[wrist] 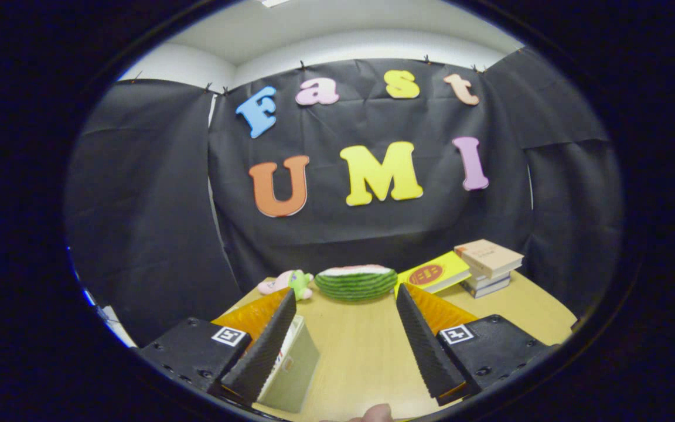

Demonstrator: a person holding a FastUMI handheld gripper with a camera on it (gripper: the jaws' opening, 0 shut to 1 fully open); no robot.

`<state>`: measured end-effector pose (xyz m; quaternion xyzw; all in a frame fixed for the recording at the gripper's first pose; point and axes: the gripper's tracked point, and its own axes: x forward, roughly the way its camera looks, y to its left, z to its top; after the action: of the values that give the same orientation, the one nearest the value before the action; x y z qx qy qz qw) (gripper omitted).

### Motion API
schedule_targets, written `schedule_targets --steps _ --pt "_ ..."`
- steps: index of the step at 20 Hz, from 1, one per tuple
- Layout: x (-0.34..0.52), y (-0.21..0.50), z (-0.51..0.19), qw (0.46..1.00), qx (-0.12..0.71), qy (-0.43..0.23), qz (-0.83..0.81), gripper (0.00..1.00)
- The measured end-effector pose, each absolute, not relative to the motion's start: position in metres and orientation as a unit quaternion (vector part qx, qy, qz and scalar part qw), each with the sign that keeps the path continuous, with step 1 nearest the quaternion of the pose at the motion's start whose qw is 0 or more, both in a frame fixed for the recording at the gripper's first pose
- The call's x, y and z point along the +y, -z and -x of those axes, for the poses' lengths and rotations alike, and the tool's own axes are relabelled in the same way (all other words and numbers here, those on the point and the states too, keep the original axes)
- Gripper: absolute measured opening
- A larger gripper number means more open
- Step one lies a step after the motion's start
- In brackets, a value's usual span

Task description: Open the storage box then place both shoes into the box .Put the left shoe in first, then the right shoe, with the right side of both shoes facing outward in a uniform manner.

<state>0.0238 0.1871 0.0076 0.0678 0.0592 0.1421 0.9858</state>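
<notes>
Storage box (290, 366): pale greenish-white, printed side panel, at the tabletop's (361, 346) near edge, partly behind the left finger. Gripper (346, 305): fingers spread wide, holding nothing.

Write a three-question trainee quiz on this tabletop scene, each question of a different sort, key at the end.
1. True or false: the hand-held gripper is open, with nothing between its fingers.
2. What lies beyond the fingers at the table's far edge? A) watermelon-slice pillow B) kettle C) lamp
3. Fill in: the yellow book leans beside a stack of ____.

Key: 1 true; 2 A; 3 books.
</notes>
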Motion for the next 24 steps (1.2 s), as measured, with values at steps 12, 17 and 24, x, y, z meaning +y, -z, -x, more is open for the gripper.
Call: schedule_targets --steps 12,17,24 --pt "0.145 -0.004 0.007 0.992 -0.01 -0.109 -0.056 1.0" --pt "0.141 -0.019 0.003 0.995 -0.024 -0.092 -0.041 1.0" --pt "0.154 -0.025 0.01 0.994 -0.027 -0.098 -0.027 1.0"
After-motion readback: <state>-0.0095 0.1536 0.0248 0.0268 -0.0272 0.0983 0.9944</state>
